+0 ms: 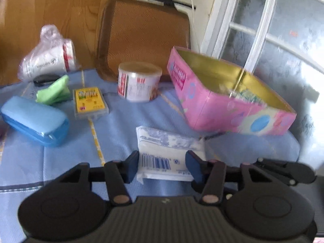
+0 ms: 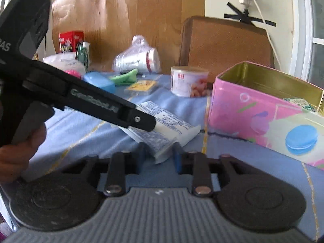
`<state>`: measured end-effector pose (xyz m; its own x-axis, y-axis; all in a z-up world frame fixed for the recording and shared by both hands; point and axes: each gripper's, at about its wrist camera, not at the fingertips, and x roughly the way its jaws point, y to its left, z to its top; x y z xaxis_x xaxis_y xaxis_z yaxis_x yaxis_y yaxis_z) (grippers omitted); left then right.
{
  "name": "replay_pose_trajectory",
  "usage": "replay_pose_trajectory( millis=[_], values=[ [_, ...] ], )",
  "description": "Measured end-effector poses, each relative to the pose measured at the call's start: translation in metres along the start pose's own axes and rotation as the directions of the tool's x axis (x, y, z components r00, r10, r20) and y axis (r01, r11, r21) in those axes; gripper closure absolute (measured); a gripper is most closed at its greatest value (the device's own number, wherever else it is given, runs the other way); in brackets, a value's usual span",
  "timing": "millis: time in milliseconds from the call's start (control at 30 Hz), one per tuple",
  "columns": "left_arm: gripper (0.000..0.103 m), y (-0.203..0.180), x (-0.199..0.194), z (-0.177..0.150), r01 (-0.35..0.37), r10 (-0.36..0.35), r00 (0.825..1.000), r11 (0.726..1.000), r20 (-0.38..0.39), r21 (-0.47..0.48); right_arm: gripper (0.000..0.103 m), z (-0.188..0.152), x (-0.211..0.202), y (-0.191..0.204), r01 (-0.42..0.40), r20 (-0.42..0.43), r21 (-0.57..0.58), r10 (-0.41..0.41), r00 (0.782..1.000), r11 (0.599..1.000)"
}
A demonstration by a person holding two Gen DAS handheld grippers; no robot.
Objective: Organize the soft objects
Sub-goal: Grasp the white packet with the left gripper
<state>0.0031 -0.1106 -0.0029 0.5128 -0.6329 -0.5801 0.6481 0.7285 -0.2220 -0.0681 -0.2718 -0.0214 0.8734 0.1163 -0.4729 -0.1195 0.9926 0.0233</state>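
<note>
A white soft tissue pack (image 1: pixel 166 151) with blue print and a barcode sits between the fingers of my left gripper (image 1: pixel 162 163), which is shut on its near end. In the right wrist view the same pack (image 2: pixel 162 127) is lifted off the blue cloth, with the left gripper (image 2: pixel 141 119) gripping it from the left. My right gripper (image 2: pixel 159 158) has its blue fingers on either side of the pack's lower corner, not clearly pressing it. An open pink tin box (image 1: pixel 226 99) with a gold inside stands to the right; it also shows in the right wrist view (image 2: pixel 267 109).
On the blue cloth (image 1: pixel 60 162) lie a blue case (image 1: pixel 34 121), a green cloth (image 1: pixel 54 91), a yellow card box (image 1: pixel 90 103), a round can (image 1: pixel 139 81) and a bagged white roll (image 1: pixel 48 58). A brown chair back (image 1: pixel 145 32) stands behind.
</note>
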Motion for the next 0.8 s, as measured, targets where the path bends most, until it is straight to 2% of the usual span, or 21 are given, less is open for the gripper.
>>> replay_pose_trajectory(
  millis=[67, 100, 133, 167, 200, 267, 333, 400, 467, 500, 533, 600, 633, 700, 733, 767, 800],
  values=[
    [0.054, -0.012, -0.010, 0.011, 0.004, -0.005, 0.998, 1.000, 0.060, 0.015, 0.076, 0.003, -0.011, -0.004, -0.010, 0.062, 0.022, 0.009, 0.998, 1.000],
    [0.055, -0.019, -0.016, 0.018, 0.027, -0.029, 0.996, 0.999, 0.089, 0.030, 0.080, 0.007, -0.017, -0.007, -0.004, 0.104, 0.026, 0.001, 0.995, 1.000],
    [0.059, -0.026, -0.020, 0.026, 0.074, -0.078, 0.992, 0.996, 0.103, 0.042, 0.091, 0.012, -0.026, -0.009, 0.000, 0.142, 0.026, -0.004, 0.990, 1.000],
    [0.060, -0.036, -0.022, 0.034, 0.110, -0.116, 0.987, 0.992, 0.114, 0.062, 0.092, 0.018, -0.032, -0.012, -0.006, 0.178, 0.029, 0.000, 0.984, 1.000],
    [0.060, -0.048, -0.022, 0.041, 0.117, -0.129, 0.983, 0.988, 0.128, 0.097, 0.092, 0.024, -0.037, -0.015, -0.002, 0.212, 0.032, -0.004, 0.977, 0.999],
    [0.059, -0.069, -0.019, 0.054, 0.106, -0.133, 0.979, 0.981, 0.157, 0.165, 0.092, 0.036, -0.043, -0.017, 0.089, 0.260, 0.004, -0.087, 0.962, 0.996],
    [0.058, -0.075, -0.014, 0.065, 0.127, -0.152, 0.975, 0.979, 0.159, 0.159, 0.091, 0.040, -0.042, -0.028, 0.124, 0.273, 0.005, -0.121, 0.954, 0.992],
    [0.056, -0.065, -0.011, 0.070, 0.127, -0.143, 0.977, 0.986, 0.158, 0.104, 0.089, 0.037, -0.043, -0.046, 0.076, 0.244, 0.049, -0.086, 0.966, 0.996],
    [0.054, -0.051, -0.004, 0.070, 0.079, -0.086, 0.986, 0.995, 0.141, 0.056, 0.080, 0.028, -0.041, -0.059, 0.032, 0.192, 0.072, -0.045, 0.980, 0.997],
    [0.053, -0.043, 0.001, 0.069, 0.045, -0.049, 0.991, 0.998, 0.123, 0.032, 0.063, 0.022, -0.039, -0.062, 0.021, 0.155, 0.080, -0.033, 0.987, 0.997],
    [0.051, -0.034, 0.006, 0.067, 0.022, -0.022, 0.995, 1.000, 0.098, 0.006, 0.054, 0.017, -0.036, -0.064, 0.017, 0.129, 0.088, -0.028, 0.991, 0.996],
    [0.045, -0.017, 0.012, 0.061, 0.003, -0.001, 0.999, 0.999, 0.053, -0.046, 0.052, 0.009, -0.030, -0.062, 0.005, 0.084, 0.087, -0.012, 0.996, 0.996],
    [0.038, -0.010, 0.014, 0.057, -0.008, 0.010, 0.999, 0.998, 0.035, -0.057, 0.047, 0.009, -0.027, -0.062, -0.008, 0.065, 0.083, 0.002, 0.998, 0.997],
    [0.033, 0.001, 0.020, 0.049, -0.042, 0.040, 0.999, 0.997, -0.021, -0.067, 0.034, 0.009, -0.019, -0.058, -0.036, 0.033, 0.078, 0.033, 0.999, 0.996],
    [0.033, 0.007, 0.022, 0.043, -0.032, 0.029, 0.998, 0.997, -0.048, -0.075, 0.028, 0.009, -0.015, -0.056, -0.045, 0.022, 0.077, 0.044, 0.999, 0.996],
    [0.035, 0.009, 0.026, 0.039, -0.009, 0.003, 0.997, 0.996, -0.077, -0.087, 0.027, 0.010, -0.008, -0.056, -0.059, -0.002, 0.071, 0.060, 0.998, 0.996],
    [0.043, 0.010, 0.032, 0.034, 0.014, -0.024, 0.994, 0.996, -0.109, -0.092, 0.027, 0.012, 0.001, -0.054, -0.069, -0.037, 0.064, 0.071, 0.997, 0.996]
  ],
)
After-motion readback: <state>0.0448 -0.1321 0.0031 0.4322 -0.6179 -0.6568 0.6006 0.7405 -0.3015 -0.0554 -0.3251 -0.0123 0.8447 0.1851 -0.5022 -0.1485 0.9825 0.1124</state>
